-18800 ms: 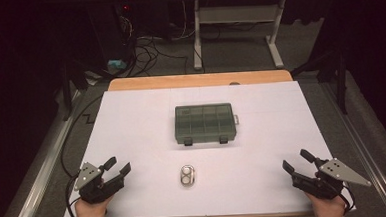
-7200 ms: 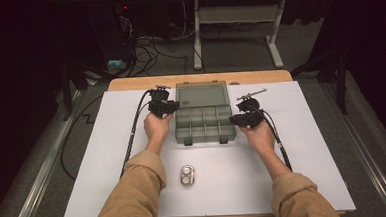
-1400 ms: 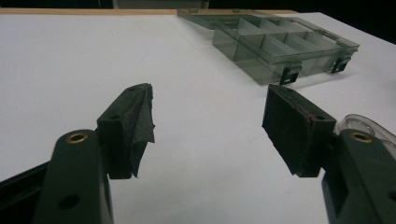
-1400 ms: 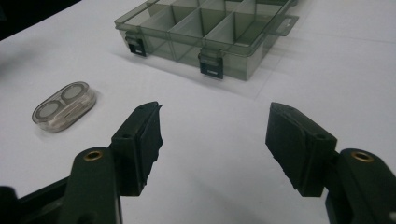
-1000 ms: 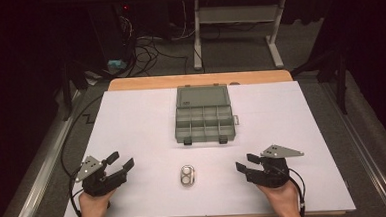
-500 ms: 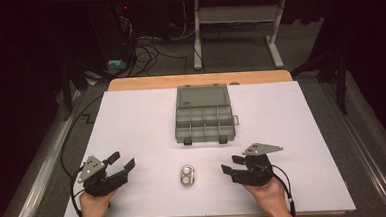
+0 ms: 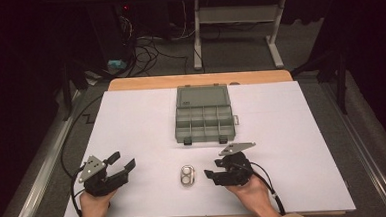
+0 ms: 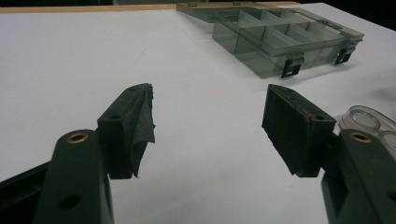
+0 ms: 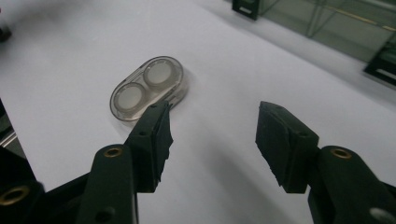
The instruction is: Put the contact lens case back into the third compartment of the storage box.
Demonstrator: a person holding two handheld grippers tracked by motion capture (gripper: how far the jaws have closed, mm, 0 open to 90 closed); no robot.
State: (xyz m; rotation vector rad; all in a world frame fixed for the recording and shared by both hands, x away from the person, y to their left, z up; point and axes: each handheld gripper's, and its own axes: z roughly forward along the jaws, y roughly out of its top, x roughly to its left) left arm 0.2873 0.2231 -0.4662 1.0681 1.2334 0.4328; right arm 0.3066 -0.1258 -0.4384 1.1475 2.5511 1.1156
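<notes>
**Right jaws close in on the small case**

High view: my right gripper (image 7: 210, 175) sits low centre, jaws open, just right of the small clear two-well case (image 7: 187, 174). My left gripper (image 7: 121, 165), lower left, is open too.

Left gripper view: empty jaws; case (image 8: 369, 122) at right edge.

Right gripper view: case (image 9: 147, 88) upper left, beyond my parted jaws.
</notes>
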